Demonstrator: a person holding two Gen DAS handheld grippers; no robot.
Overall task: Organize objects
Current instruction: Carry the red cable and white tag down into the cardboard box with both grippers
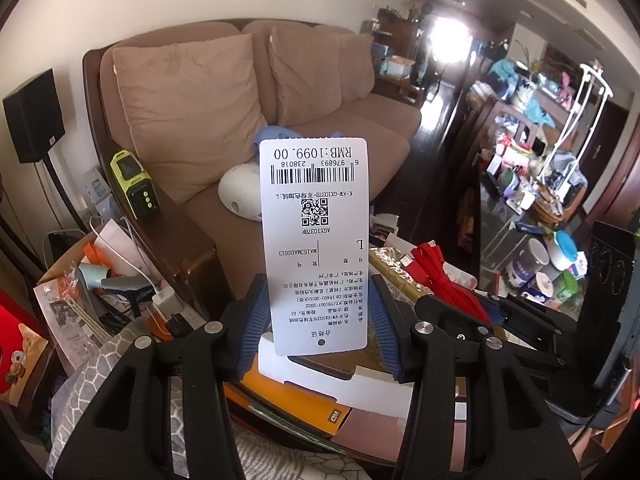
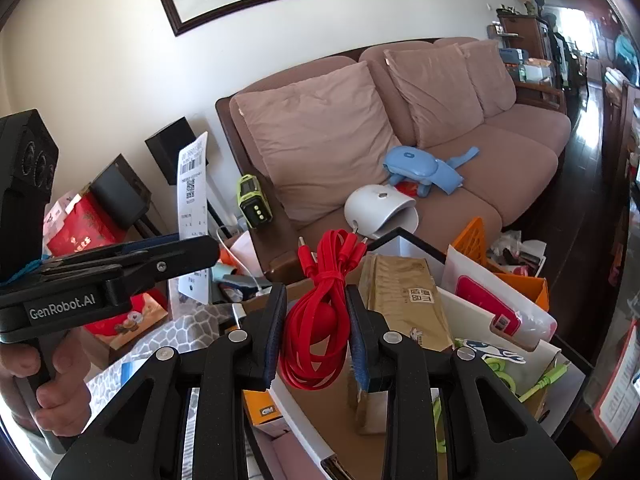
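My left gripper [image 1: 318, 316] is shut on a white price tag [image 1: 314, 240] with a barcode and a QR code, held upright above the cluttered table. The tag also shows in the right wrist view [image 2: 193, 184], clamped in the left gripper [image 2: 188, 248] at the left. My right gripper [image 2: 316, 320] is shut on a bundle of red flat cables [image 2: 320, 304], held over a cardboard box. The red cables also show in the left wrist view [image 1: 440, 276], to the right of the tag.
A brown sofa [image 2: 460, 168] with cushions stands behind, with a white dome device [image 2: 380, 212] and a blue toy [image 2: 420, 168] on it. A long tan box [image 2: 404, 300], an orange basket [image 2: 476, 240], papers and a green-yellow device [image 2: 254, 200] crowd the table.
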